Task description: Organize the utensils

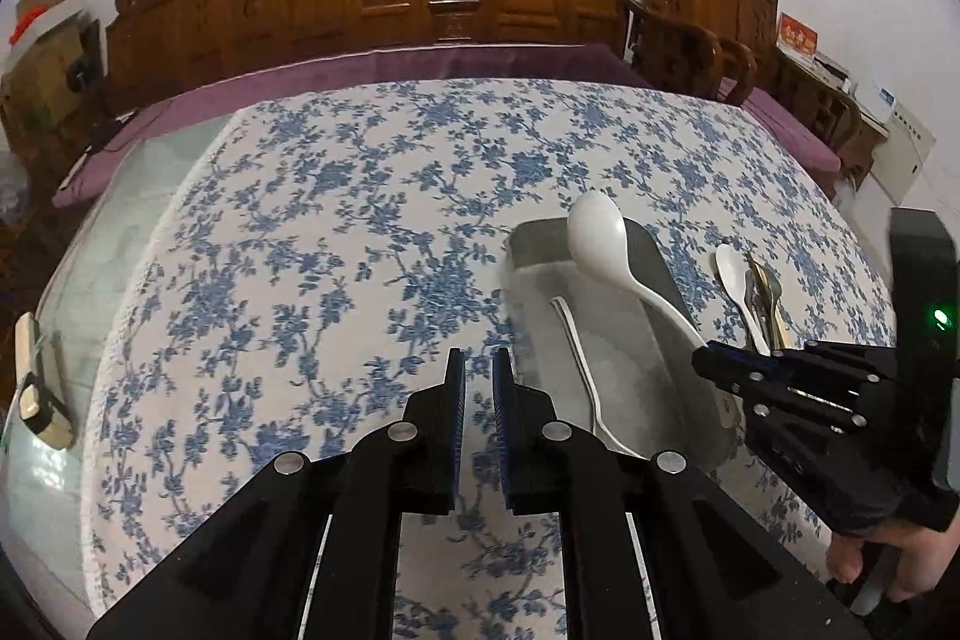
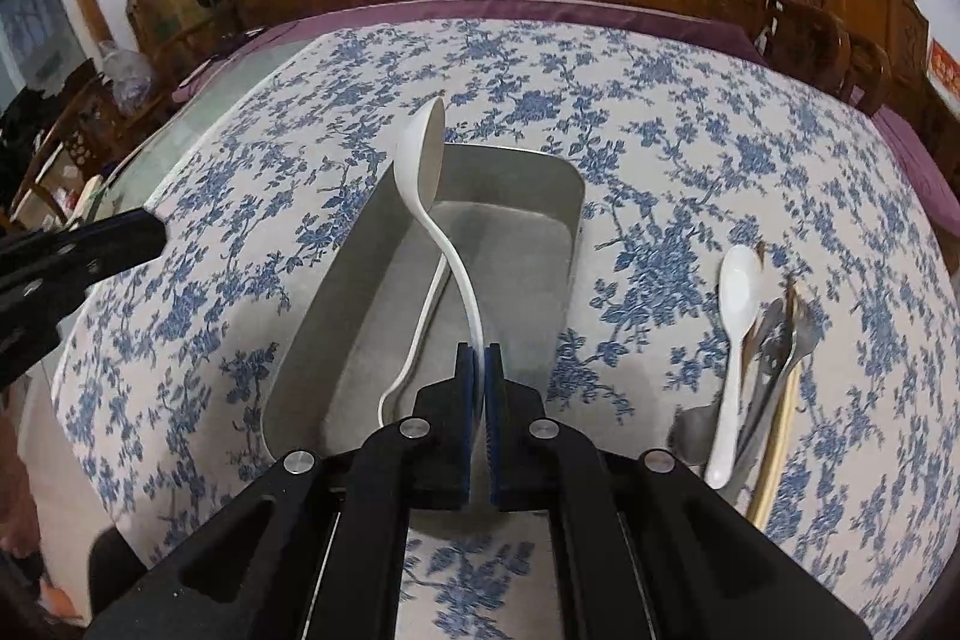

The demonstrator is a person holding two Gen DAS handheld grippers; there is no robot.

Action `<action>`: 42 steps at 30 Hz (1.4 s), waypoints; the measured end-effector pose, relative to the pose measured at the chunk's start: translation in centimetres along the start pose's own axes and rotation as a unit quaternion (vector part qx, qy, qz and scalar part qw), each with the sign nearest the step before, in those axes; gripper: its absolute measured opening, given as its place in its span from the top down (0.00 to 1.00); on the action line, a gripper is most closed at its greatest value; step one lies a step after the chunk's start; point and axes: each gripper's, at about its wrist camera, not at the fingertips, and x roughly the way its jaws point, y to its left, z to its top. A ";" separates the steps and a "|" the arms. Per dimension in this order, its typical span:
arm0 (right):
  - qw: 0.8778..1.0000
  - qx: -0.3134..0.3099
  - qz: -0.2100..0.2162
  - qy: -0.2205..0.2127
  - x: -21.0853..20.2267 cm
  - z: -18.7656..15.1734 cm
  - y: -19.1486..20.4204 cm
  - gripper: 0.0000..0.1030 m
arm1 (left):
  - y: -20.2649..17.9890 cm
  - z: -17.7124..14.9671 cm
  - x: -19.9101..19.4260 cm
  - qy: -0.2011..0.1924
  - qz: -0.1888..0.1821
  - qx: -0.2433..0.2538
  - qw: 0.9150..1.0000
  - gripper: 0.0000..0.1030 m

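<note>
Blue-padded right gripper [image 2: 479,370] is pinching the white ladle [image 2: 427,148] by its handle, long axis running toward 12 o'clock, bowl hanging over the far end of the grey tray [image 2: 540,220]. Another white utensil [image 2: 420,334] is lying in the tray w/ a similar axis. Left gripper [image 1: 478,382] is idling at 9 o'clock, jaws nearly together, holding nothing. Remaining utensils [image 2: 756,358] are lying at 3 o'clock, nearer the right gripper. Judgement: next is lowering the ladle lengthwise into the tray.

We see a white ladle [image 2: 427,172] in our right gripper's [image 2: 479,358] blue pads [image 2: 494,400], a grey tray [image 2: 528,244] below, and a blue-flowered white cloth [image 2: 660,112] around it.
</note>
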 end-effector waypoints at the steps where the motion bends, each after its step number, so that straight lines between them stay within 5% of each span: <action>1: 1.000 0.006 -0.003 0.002 0.2 0.2 0.1 0.95 | 0.2 -0.1 -0.2 -0.001 0.000 -0.001 1.000 0.92; 8: 1.000 0.017 -0.005 0.008 1.4 0.8 0.8 0.95 | 1.2 -0.4 -1.0 -0.007 -0.001 -0.007 1.000 0.92; 11: 0.999 0.026 0.030 0.010 1.5 0.8 1.1 0.92 | 1.6 -0.6 -1.2 -0.007 0.003 -0.013 1.000 0.92; 16: 0.998 0.004 0.069 -0.012 0.3 0.5 2.3 0.92 | 1.6 -0.8 -1.4 -0.009 0.003 -0.012 1.000 0.92; 24: 0.996 -0.039 0.067 -0.046 -2.6 0.0 1.8 0.92 | 0.3 -0.6 -1.9 -0.016 -0.004 -0.004 1.000 0.92; 35: 0.994 -0.042 0.055 -0.085 -9.0 -3.9 -6.2 0.92 | -4.2 -1.1 -3.6 -0.035 -0.026 0.030 0.999 0.63; 40: 0.995 -0.028 0.025 -0.089 -10.5 -4.8 -11.2 0.93 | -7.3 -1.3 -3.8 -0.039 -0.048 0.044 0.997 0.61; 42: 0.996 -0.019 0.019 -0.087 -10.4 -5.0 -12.9 0.79 | -8.5 -1.6 -3.6 -0.038 -0.056 0.049 0.997 0.58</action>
